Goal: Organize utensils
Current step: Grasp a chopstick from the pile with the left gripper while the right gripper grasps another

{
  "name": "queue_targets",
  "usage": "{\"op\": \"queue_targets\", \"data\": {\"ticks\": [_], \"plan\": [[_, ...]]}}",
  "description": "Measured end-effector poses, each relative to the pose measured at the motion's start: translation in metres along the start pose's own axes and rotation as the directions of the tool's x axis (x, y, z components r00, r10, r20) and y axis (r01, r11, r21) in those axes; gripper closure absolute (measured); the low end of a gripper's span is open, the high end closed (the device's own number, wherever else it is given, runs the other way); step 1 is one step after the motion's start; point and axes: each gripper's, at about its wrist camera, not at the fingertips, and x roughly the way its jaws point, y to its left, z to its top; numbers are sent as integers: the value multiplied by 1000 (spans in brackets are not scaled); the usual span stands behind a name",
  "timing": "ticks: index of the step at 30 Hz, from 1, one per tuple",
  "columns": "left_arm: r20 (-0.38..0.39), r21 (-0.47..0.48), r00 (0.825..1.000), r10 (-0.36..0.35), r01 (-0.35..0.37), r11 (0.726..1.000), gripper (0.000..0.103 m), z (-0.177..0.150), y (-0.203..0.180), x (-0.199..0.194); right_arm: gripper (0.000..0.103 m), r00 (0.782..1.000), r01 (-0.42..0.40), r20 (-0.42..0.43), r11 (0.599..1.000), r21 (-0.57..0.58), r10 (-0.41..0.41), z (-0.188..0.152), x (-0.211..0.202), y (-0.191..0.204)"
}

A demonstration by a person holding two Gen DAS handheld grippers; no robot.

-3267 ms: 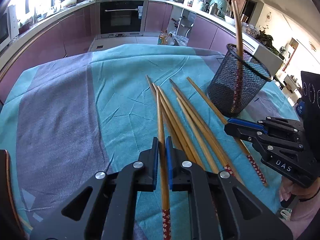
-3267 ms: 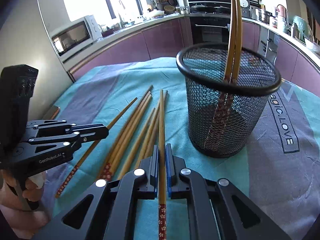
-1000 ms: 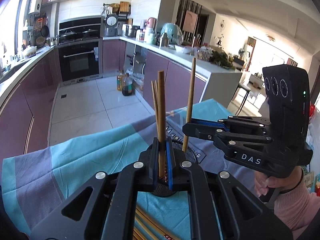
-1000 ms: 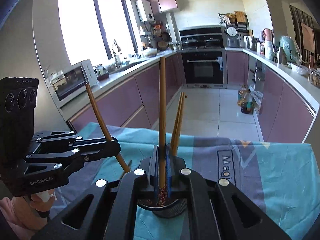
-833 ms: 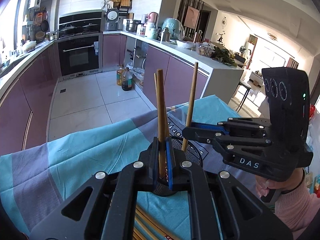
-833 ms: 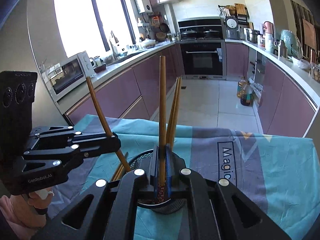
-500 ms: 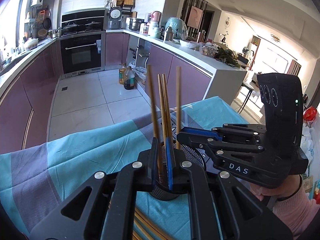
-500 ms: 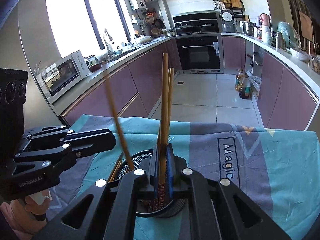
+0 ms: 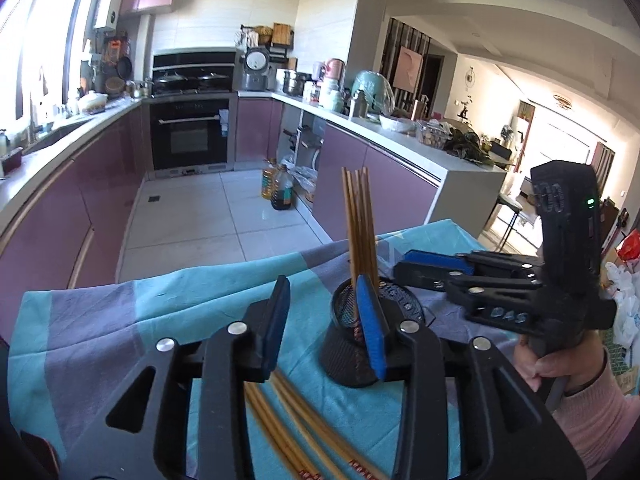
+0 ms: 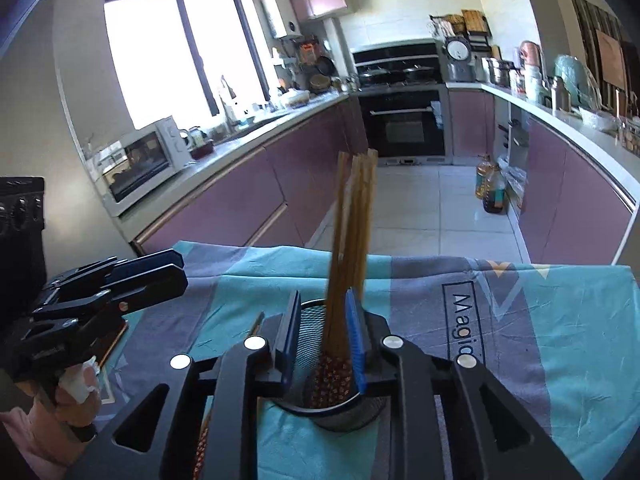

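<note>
Teal and grey tablecloth (image 9: 120, 320) printed with lettering; tiled kitchen floor (image 9: 224, 220) beyond it. Built-in black oven (image 9: 191, 136) set among purple cabinets (image 10: 248, 208); white microwave (image 10: 140, 164) on the counter under a bright window (image 10: 176, 52). Two oil bottles (image 9: 278, 190) standing on the floor; pots and jars along the far counter (image 9: 400, 144).

Four chopsticks (image 9: 359, 236) upright in one mesh holder (image 9: 352, 364); at least four more chopsticks (image 9: 296, 428) on cloth.
</note>
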Motion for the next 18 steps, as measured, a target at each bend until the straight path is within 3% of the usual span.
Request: {"op": "queue_targets", "data": {"ticks": [3,8,12,18], "plan": [[0,-5,1000,19,-19,1000,62,-19,9,-15,67,997,-73,10,996,-47,74,-11,-14,16],[-97,-11,993,62,-63,998,61,-66,30,-13,67,987,-151,-74,984,-93,145,-42,-11,41],[-188,-30,979,75,-82,996,61,-103,44,-1,67,973,-173,-168,983,-67,160,-67,13,47],[-271,-50,959,89,-107,993,61,-133,50,21,67,961,-121,-254,992,-29,110,-93,43,45]]}}
